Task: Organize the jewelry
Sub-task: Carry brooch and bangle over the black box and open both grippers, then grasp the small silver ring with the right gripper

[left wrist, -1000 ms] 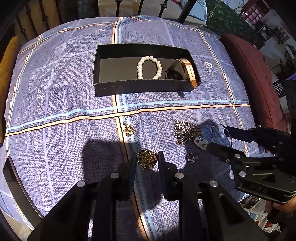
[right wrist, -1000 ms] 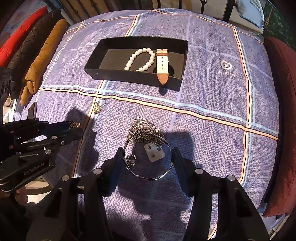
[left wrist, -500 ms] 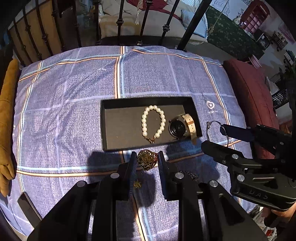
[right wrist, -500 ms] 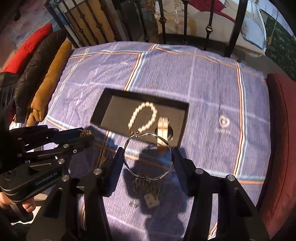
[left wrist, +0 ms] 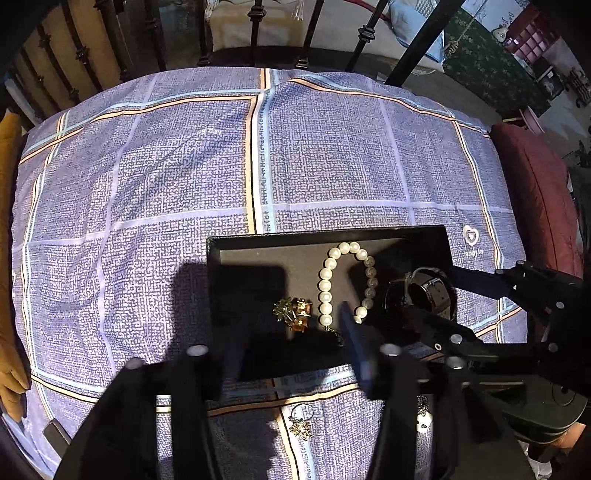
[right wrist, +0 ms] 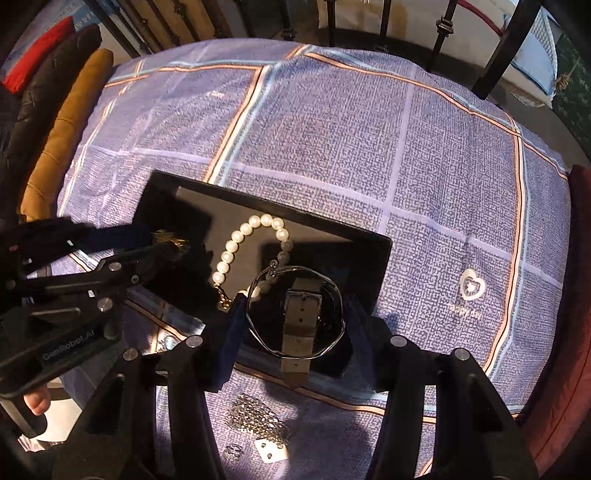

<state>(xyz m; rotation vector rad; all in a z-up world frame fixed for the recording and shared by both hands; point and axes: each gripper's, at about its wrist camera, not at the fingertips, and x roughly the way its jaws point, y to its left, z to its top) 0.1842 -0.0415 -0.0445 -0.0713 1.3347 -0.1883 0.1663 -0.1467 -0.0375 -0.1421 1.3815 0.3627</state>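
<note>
Currently both grippers are hovering over a black tray on a purple plaid bedspread, iron bed rail beyond. Left gripper jaws are opening, gold brooch dropping free between them. Right gripper jaws are opening around a silver bangle, over the watch. Bedspread logo is reading "happy day"; left gripper body is reading "GenRobot.AI".

A blue-purple checked bedcover w/ orange & pale stripes lay over the bed, sunlit, hard shadows across it. Black iron bed rails stood at the far end. A dark red cushion lay on the right; tan, black & red cushions on the left. Green patterned fabric hung beyond.
</note>
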